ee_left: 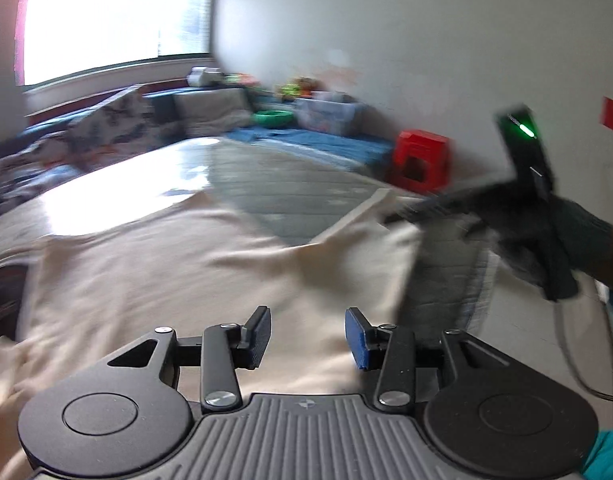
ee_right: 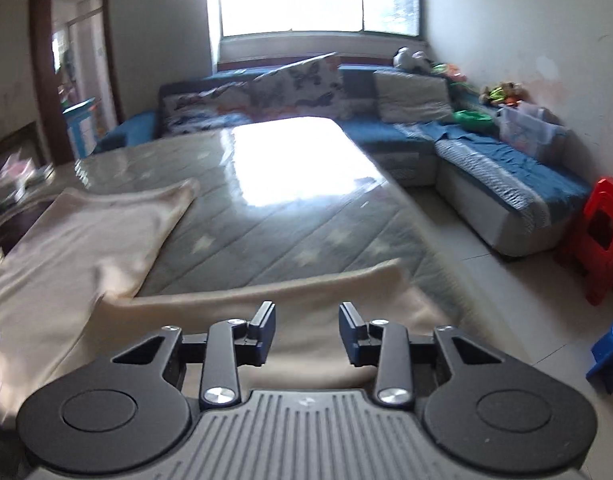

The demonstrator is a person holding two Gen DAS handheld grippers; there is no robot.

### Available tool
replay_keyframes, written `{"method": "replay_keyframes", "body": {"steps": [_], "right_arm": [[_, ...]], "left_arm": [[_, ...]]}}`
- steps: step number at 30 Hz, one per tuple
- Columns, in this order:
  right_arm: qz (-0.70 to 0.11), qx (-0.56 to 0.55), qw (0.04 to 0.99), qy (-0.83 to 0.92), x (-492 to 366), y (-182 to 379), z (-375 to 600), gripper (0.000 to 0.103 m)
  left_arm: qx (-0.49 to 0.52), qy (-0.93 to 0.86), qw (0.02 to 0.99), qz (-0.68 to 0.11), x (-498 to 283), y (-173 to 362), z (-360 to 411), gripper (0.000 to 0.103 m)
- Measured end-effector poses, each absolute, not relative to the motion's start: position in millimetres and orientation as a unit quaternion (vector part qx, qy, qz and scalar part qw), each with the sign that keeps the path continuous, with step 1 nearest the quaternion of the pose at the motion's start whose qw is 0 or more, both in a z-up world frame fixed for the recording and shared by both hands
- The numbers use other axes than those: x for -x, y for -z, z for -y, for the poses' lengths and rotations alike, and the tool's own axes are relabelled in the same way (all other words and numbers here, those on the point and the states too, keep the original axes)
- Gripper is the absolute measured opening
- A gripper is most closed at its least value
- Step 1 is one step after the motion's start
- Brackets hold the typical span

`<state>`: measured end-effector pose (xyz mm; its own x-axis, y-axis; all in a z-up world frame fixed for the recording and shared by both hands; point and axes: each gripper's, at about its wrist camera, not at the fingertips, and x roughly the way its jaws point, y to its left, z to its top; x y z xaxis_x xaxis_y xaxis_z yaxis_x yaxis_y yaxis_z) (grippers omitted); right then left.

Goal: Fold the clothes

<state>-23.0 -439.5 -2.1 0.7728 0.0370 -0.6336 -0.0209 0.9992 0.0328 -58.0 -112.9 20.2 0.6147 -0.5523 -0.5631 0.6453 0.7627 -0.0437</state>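
Note:
A cream garment (ee_left: 178, 272) lies spread on the quilted table top (ee_left: 266, 192), its two leg-like parts reaching away from me. My left gripper (ee_left: 308, 336) hovers open just above its near middle, nothing between the pads. In the right wrist view the same cream garment (ee_right: 86, 232) covers the left and near side of the table (ee_right: 274, 240). My right gripper (ee_right: 306, 330) is open over the garment's near right part. Seen from the left wrist view, the right gripper's black body (ee_left: 534, 216), held by a gloved hand, sits at the garment's right leg, blurred.
A blue sofa (ee_right: 486, 160) with patterned cushions wraps the far and right sides. A red stool (ee_right: 604, 236) and a blue stool (ee_right: 608, 354) stand on the floor to the right. A green bowl (ee_left: 272, 118), toys and a plastic box lie on the sofa. A cable hangs at right.

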Motion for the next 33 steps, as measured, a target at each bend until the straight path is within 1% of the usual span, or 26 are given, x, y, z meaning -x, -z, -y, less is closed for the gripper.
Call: {"method": "replay_keyframes", "body": {"steps": [4,8,11,12,13,19,24,27,29,33], "right_arm": [[-0.345,0.028,0.938,-0.023,29.4,7.5,417.1,0.038],[-0.318,0.046,0.944,-0.078,40.0,-13.9,383.3,0.038],[-0.315,0.054,0.938,-0.136,34.4,-23.9,353.5,0.038],[-0.315,0.057,0.935,-0.154,31.5,-25.8,343.4,0.038],[-0.316,0.060,0.931,-0.172,28.6,-27.6,333.2,0.038],[-0.322,0.111,0.905,-0.255,28.7,-15.2,270.8,0.038],[-0.330,0.153,0.884,-0.295,43.0,-1.4,244.1,0.038],[-0.329,0.167,0.877,-0.306,46.1,-1.7,237.0,0.038],[-0.329,0.163,0.878,-0.308,44.0,-4.8,237.0,0.039],[-0.335,0.148,0.879,-0.306,35.0,-6.2,237.1,0.039]], "left_arm": [[-0.080,0.284,0.908,-0.297,60.9,-17.3,77.0,0.043],[-0.069,0.266,0.910,-0.311,62.8,-10.2,52.0,0.041],[-0.071,0.280,0.906,-0.310,69.6,-4.9,48.5,0.036],[-0.076,0.287,0.904,-0.308,73.4,-3.0,49.5,0.030],[-0.082,0.292,0.902,-0.308,77.0,-1.2,51.6,0.028],[-0.088,0.304,0.895,-0.314,90.9,5.5,51.2,0.029],[-0.079,0.271,0.913,-0.295,86.4,-12.2,29.4,0.031],[-0.078,0.221,0.930,-0.282,70.1,-21.8,18.6,0.039],[-0.077,0.185,0.940,-0.277,57.4,-27.3,11.9,0.037],[-0.053,0.129,0.946,-0.291,18.8,-25.3,0.2,0.037]]}}
